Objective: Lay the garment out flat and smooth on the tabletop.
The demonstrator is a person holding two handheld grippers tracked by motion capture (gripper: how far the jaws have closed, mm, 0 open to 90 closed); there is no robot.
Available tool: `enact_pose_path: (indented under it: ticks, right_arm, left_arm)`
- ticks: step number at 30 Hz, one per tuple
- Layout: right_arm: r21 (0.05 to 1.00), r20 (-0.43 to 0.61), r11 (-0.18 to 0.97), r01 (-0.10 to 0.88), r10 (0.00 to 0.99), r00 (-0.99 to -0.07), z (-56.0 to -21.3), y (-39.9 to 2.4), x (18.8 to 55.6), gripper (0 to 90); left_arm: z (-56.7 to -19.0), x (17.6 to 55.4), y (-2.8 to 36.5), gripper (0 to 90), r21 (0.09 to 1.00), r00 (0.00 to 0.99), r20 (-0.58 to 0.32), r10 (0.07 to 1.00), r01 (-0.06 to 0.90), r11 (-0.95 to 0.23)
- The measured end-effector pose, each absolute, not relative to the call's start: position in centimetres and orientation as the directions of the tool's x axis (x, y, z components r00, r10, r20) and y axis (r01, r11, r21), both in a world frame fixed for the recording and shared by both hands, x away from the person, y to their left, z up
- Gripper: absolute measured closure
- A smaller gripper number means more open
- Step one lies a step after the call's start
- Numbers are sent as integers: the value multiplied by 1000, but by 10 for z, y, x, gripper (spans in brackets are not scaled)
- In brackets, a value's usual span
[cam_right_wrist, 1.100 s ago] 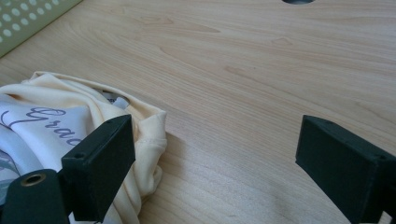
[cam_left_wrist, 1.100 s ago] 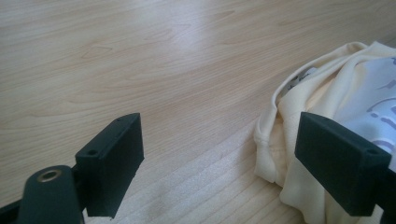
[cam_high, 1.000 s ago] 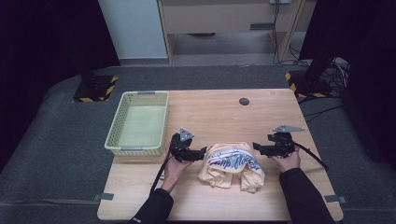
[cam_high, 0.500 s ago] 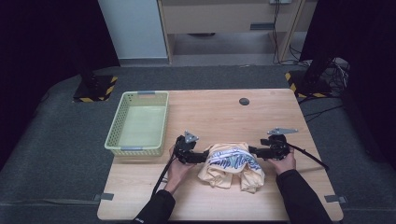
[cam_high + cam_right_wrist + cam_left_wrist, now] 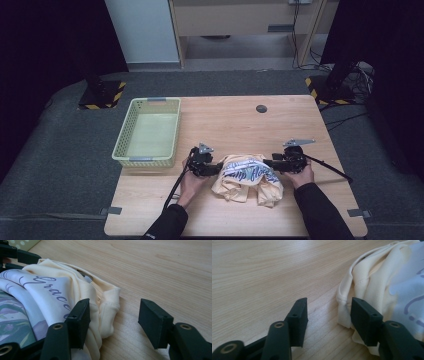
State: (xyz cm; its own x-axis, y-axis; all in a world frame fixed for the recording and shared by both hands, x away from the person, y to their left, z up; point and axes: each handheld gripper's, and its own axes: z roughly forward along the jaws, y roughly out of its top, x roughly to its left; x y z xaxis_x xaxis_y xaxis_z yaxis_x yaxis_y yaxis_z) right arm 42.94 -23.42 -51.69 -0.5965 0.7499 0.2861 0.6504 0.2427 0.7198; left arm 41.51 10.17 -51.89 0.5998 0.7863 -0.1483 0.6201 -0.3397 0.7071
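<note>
High view: shirt (image 5: pixel 247 179) lengthwise between claws

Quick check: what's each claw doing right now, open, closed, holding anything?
Left claw: open, has just been closing, shirt edge between the jaws, not yet pinched.
Right claw: open, has just been closing, shirt fold between the jaws, not clamped.

Green basket (image 5: pixel 148 132) on table (image 5: pixel 235 122) (left side)

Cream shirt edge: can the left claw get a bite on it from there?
Probably yes. The left claw has just been closing, its jaws straddling the hem of the cream shirt with bare table around it, pads not yet pressing.
</note>
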Motion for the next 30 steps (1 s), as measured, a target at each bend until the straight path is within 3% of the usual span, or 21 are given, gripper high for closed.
enact_pose_path:
  ticks: [14, 18, 30]
  right_arm:
    - [700, 346, 247, 670, 704, -620, -520, -231, 428, 777]
    - [692, 342, 258, 674, 705, -621, -518, -232, 428, 835]
    - [725, 332, 222, 653, 718, -612, -504, -242, 425, 860]
  left_arm:
    - [-525, 413, 95, 827, 690, 631, -195, 751, 632, -352]
    - [-524, 412, 95, 847, 688, 634, -200, 747, 634, -354]
    - [-506, 406, 97, 857, 716, 649, -203, 734, 609, -341]
